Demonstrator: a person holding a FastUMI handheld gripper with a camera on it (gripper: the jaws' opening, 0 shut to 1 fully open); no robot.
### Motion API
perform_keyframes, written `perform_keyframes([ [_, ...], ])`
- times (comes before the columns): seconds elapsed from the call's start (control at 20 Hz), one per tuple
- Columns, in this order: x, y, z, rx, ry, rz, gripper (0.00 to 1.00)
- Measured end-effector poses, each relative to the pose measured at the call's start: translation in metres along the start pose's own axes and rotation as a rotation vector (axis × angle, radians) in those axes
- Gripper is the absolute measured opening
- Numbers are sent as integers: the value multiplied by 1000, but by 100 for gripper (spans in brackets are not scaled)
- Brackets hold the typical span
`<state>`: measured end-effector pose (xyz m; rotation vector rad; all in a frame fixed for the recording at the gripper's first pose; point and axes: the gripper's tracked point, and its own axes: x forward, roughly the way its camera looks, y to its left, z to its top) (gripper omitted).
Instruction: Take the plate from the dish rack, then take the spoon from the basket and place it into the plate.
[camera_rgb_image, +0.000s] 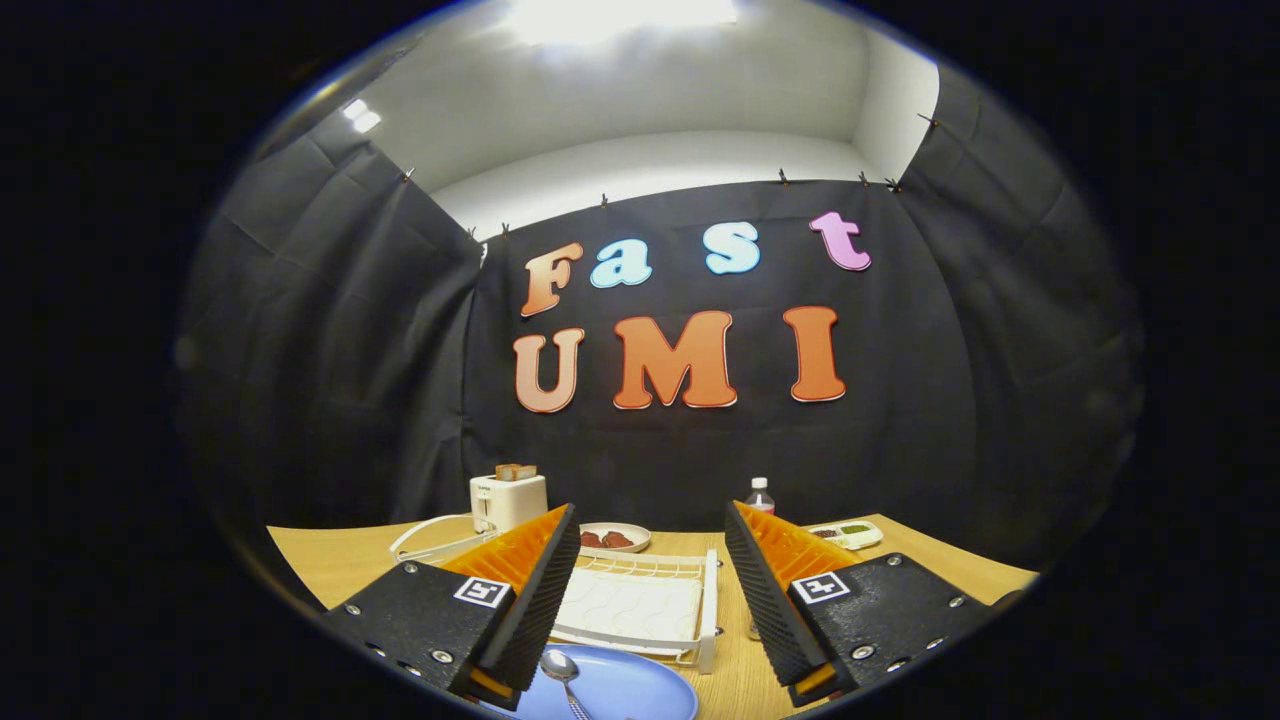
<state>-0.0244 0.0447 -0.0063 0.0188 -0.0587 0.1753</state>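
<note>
a: wooden table (330, 560) underneath, white dish rack (640, 605) beyond the fingers, with no plate standing in it.

b: blue plate (640, 690) lying flat on the table, nearer than the rack, just ahead of the fingers and between them. spoon (562, 675) already resting in it, bowl end toward the rack.

a: gripper (650, 600) spread wide, grasping nothing.

b: looks like the task is about done, judging by spoon on plate.

a: handling, if needed again: plate probably stiff, smooth, likely slippery, breakable if ceramic; best pinched at the rim. spoon light, hard, thin, prone to sliding; best taken across the handle.

b: hard to make out: plate's near edge and spoon handle cut off below. basket not made out for certain. farther back, toaster (508, 498), small dish (614, 538) with something dark on it, bottle (760, 495), a tray (846, 533) with contents too small to tell.
</note>
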Motion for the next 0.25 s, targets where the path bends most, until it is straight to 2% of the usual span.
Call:
perform_keyframes([
  [0.25, 1, -2, 3, 18, -8, 3, 87],
])
